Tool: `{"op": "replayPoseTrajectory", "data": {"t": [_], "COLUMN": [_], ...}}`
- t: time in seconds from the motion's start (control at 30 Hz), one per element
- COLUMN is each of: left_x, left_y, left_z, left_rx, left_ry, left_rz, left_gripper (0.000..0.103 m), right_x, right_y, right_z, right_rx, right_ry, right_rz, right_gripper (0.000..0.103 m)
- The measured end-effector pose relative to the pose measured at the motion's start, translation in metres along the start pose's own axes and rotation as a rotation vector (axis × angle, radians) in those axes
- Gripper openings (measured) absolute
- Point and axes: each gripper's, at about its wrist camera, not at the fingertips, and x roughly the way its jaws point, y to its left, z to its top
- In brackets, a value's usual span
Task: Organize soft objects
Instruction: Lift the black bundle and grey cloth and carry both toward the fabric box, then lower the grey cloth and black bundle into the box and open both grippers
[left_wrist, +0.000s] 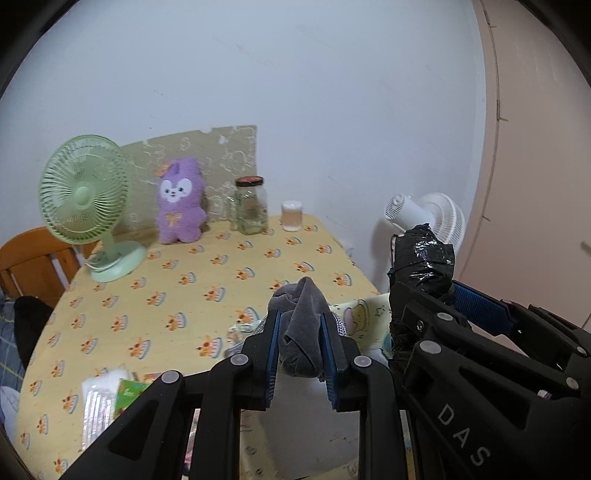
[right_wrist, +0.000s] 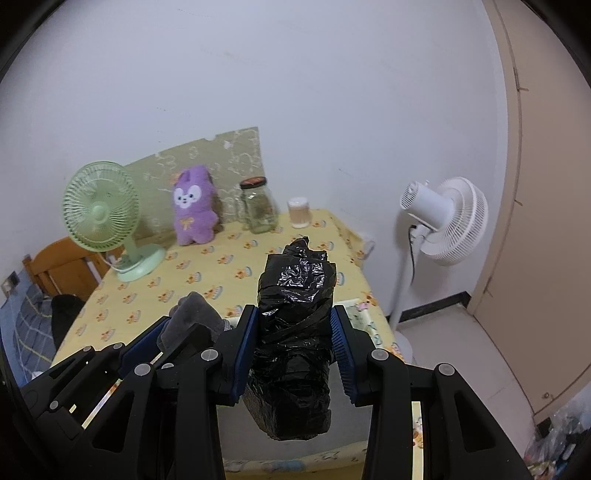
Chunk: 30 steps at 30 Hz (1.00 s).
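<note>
Two grippers hang side by side above the near edge of the table (left_wrist: 192, 266). The left gripper (left_wrist: 301, 339) is pinched tight on one bunched grey cloth (left_wrist: 301, 325). The right gripper (right_wrist: 295, 332) clamps one bundle wrapped in black plastic (right_wrist: 295, 332), upright between its blue pads. On the yellow cloth stand one green fan (left_wrist: 85, 199), one purple plush (left_wrist: 180, 201), one glass jar (left_wrist: 252, 205) and one small white-lidded tub (left_wrist: 291, 216). A second fan, the white fan (right_wrist: 443, 218), stands on the floor.
</note>
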Motion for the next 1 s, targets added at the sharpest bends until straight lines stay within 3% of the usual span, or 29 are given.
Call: {"op": "replayPoseTrajectory", "data": {"t": [0.37,0.47,0.53,0.7,0.87,0.93,1.0], "left_x": [0.040,0.050,0.055,0.060,0.056,0.055,0.052], "left_y": [-0.019,-0.024,-0.026,-0.028,-0.031,-0.032,-0.032], "left_z": [-0.006,-0.006,-0.007,-0.011,-0.013,-0.013,-0.013], "left_rx": [0.044,0.061,0.072,0.081,0.101,0.108,0.113], "left_ry": [0.097,0.152,0.175,0.211,0.204,0.200,0.197], "left_rz": [-0.063,-0.059,-0.060,-0.078,-0.093,-0.098,-0.105], "left_gripper": [0.022,0.039,0.043,0.079,0.087,0.089,0.093], "right_x": [0.028,0.033,0.038,0.046,0.048,0.048,0.044], "right_y": [-0.023,-0.028,-0.031,-0.035,-0.037,-0.038,-0.039], "right_z": [-0.009,-0.011,-0.013,-0.016,-0.018,-0.019,-0.021], "right_rx": [0.032,0.037,0.042,0.064,0.084,0.107,0.122], "right_ry": [0.074,0.091,0.108,0.138,0.145,0.154,0.143], "right_rz": [-0.081,-0.098,-0.098,-0.066,-0.099,-0.092,-0.089], "right_gripper": [0.044,0.044,0.044,0.043,0.048,0.062,0.068]}}
